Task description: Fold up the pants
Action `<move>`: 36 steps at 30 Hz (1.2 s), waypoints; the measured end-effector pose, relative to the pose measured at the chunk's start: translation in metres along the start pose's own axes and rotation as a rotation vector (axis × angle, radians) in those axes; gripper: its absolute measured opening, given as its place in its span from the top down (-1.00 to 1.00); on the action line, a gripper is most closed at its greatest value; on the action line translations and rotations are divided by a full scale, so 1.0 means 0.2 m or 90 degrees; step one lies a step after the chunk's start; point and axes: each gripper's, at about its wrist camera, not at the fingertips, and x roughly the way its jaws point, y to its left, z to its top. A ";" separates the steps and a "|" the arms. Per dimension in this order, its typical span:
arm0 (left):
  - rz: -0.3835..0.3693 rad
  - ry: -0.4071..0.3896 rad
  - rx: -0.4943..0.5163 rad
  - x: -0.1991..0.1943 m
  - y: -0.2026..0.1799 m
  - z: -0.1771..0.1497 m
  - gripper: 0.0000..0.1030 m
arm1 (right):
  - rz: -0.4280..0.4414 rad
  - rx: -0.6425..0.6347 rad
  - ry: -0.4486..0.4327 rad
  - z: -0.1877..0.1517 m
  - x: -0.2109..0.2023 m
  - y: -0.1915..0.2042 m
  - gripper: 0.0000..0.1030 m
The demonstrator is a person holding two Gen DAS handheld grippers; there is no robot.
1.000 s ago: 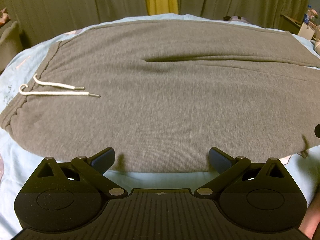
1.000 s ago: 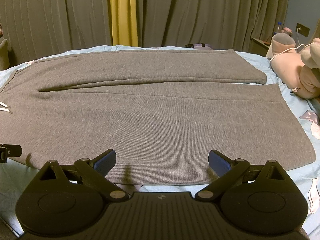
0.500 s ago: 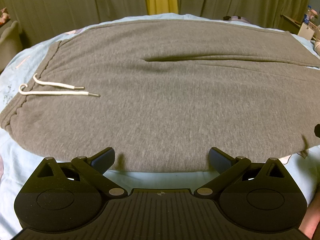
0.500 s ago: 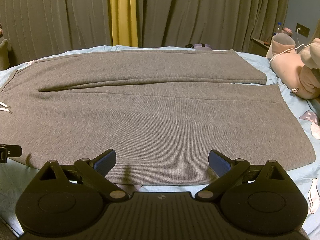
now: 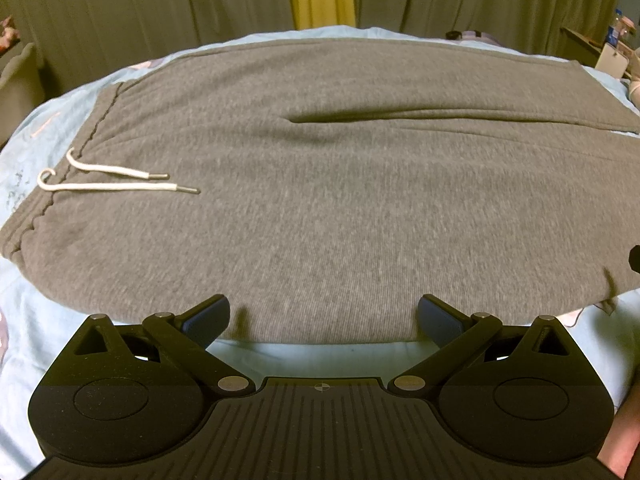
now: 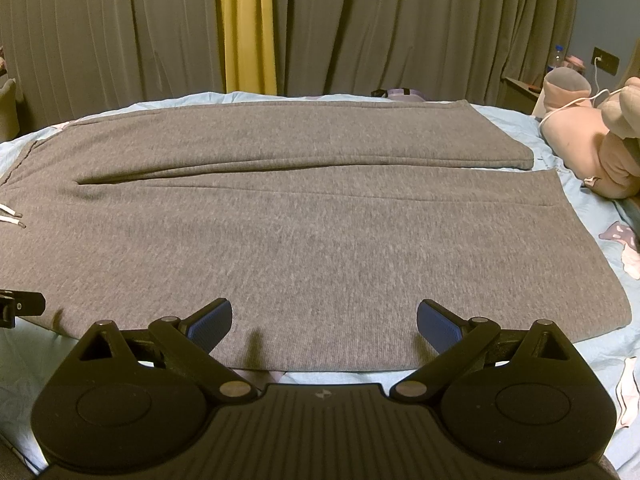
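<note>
Pants (image 5: 320, 208) of thick grey knit are spread flat on a bed (image 5: 304, 350) covered by a pale blue sheet, with the waistband (image 5: 24, 224) to the left and the two legs running off to the right. In the right wrist view the pants (image 6: 304, 248) are seen to end in two hems, the near leg hem (image 6: 592, 272) lying a little further right than the far one. A white drawstring (image 5: 116, 180) lies loose on the cloth near the waist.

The left gripper (image 5: 322, 316) is held at the near edge of the seat area, its fingers (image 5: 208, 316) spread wide and touching nothing. The right gripper (image 6: 324, 322) is held at the near edge of the near leg, likewise spread wide with nothing between its fingers (image 6: 210, 320).

The fabric is judged to be soft, limp and fairly heavy for cloth, so sagging between two holds is to be expected, and the sheet beneath may be dragged along. No stiffness can be relied on, and slipping seems unlikely given the textured pads. A hold is best taken on the near side edge, one gripper near the waistband and the other toward the hem, with both layers pinched together so that the near leg can be carried over the far one.
</note>
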 end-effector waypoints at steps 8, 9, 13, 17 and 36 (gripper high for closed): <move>0.005 -0.006 0.004 -0.02 0.00 0.01 -1.00 | 0.004 -0.001 -0.001 0.01 0.00 0.01 -0.93; 0.005 -0.005 0.004 -0.02 0.00 0.01 -1.00 | 0.004 0.000 -0.001 0.01 0.00 0.01 -0.93; 0.005 -0.001 0.005 -0.01 0.00 0.02 -1.00 | 0.005 0.002 0.003 0.01 0.01 0.01 -0.93; 0.003 0.000 0.011 -0.01 0.00 0.03 -1.00 | 0.008 0.003 0.006 0.01 0.01 0.01 -0.93; 0.097 -0.071 0.002 -0.16 -0.07 0.37 -1.00 | 0.077 0.114 0.084 0.12 0.18 -0.16 -0.92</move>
